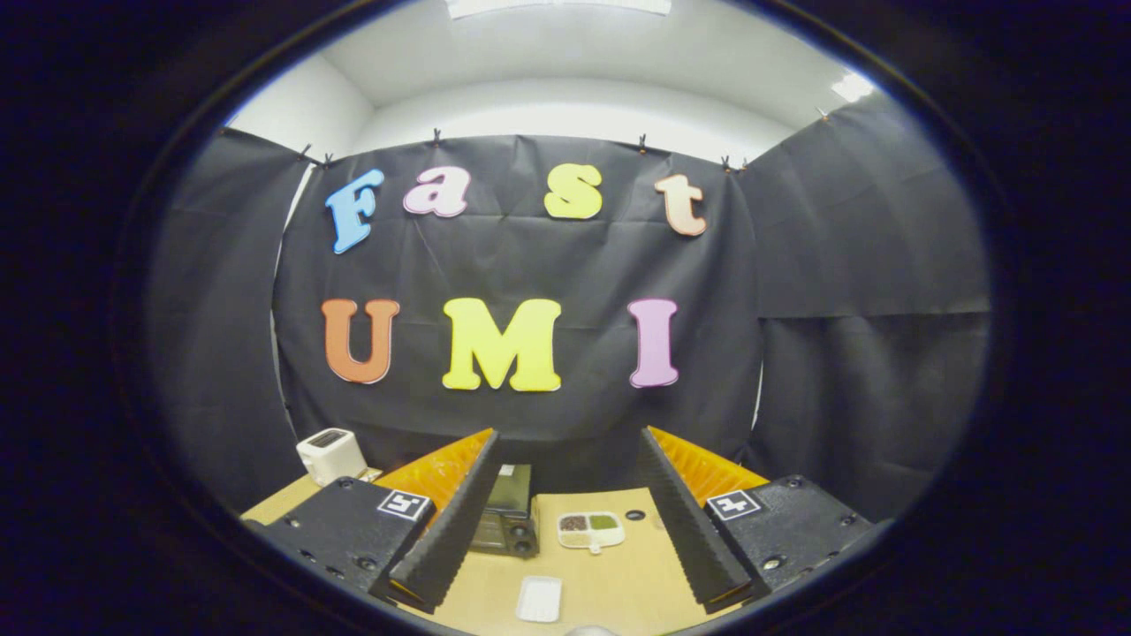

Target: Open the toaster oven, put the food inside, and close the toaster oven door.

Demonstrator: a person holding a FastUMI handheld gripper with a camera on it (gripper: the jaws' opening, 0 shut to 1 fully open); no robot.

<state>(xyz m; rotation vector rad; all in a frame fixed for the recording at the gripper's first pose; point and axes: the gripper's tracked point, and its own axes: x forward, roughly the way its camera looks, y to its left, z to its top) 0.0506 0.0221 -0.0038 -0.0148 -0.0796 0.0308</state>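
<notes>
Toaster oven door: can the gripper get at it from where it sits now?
Probably yes. The gripper is open, jaws spread wide, holding nothing. The toaster oven stands just ahead, partly behind the left finger, door shut. Bare table lies before it; the food tray sits beside it, off the path.

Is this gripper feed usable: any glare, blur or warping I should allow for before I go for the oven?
Gripper view: strong fisheye bending toward the rim; ceiling lights blown out; table evenly lit, sharp; toaster oven, door shut, small and partly behind one finger of the open tongs; compartmented food tray small, contents indistinct.
</notes>
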